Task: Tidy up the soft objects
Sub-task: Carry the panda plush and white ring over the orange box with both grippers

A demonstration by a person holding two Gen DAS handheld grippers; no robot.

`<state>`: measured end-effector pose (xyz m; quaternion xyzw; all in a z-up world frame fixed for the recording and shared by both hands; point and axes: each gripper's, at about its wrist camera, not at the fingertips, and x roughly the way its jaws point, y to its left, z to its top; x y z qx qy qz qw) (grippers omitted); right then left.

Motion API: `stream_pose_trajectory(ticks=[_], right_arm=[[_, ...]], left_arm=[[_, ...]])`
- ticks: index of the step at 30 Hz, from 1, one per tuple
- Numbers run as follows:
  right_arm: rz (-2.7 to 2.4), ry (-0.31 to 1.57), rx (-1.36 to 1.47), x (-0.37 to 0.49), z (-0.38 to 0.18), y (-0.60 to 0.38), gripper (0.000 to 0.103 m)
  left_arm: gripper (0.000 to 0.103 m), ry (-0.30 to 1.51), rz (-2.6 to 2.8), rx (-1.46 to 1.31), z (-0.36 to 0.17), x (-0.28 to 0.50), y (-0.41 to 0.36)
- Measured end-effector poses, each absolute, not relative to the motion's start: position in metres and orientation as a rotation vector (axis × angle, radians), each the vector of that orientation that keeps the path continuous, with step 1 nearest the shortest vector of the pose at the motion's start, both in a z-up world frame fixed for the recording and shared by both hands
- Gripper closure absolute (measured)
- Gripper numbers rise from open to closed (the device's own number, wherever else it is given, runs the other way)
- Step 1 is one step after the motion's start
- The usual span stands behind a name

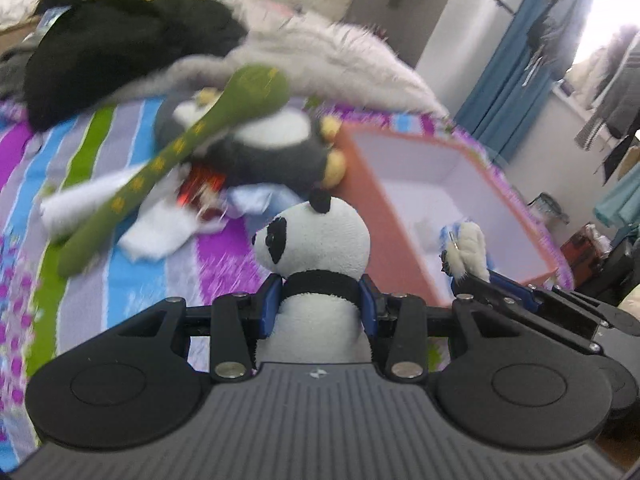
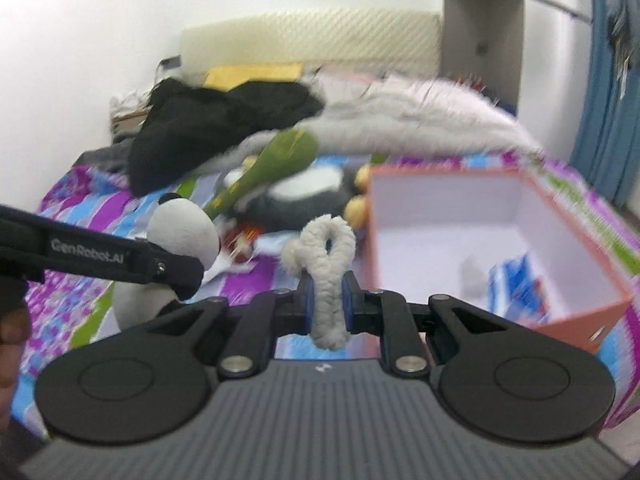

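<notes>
Orange box (image 2: 472, 240) — white fluff, blue-white item (image 2: 516, 288) inside

Bed (image 1: 132, 280) under a striped, multicoloured cover, open orange box (image 1: 372, 208) standing on it, green plush stick (image 1: 168, 160), grey penguin plush (image 1: 276, 148), white cloths (image 1: 156, 232), black garment (image 1: 116, 52), grey furry blanket (image 1: 332, 60) heaped toward the headboard (image 2: 312, 36).
</notes>
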<state>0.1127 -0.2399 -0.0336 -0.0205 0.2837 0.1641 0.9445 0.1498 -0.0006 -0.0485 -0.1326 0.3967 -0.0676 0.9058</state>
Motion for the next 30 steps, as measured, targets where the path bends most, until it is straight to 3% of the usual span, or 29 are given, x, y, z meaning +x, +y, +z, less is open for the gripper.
stream_pose_trajectory(ticks=[9, 15, 30], right_arm=[[0.250, 0.466, -0.005, 0.148, 0.016, -0.279, 0.085], [0.214, 0.498, 0.031, 0.184, 0.029, -0.319, 0.085], [0.149, 0.815, 0.097, 0.250, -0.049, -0.370, 0.084]], left_arm=[[0.057, 0.710, -0.239, -0.222, 0.015, 0.198, -0.048], [0.057, 0.707, -0.319, -0.221, 0.032, 0.237, -0.087], [0.057, 0.972, -0.420, -0.211, -0.039, 0.328, -0.155]])
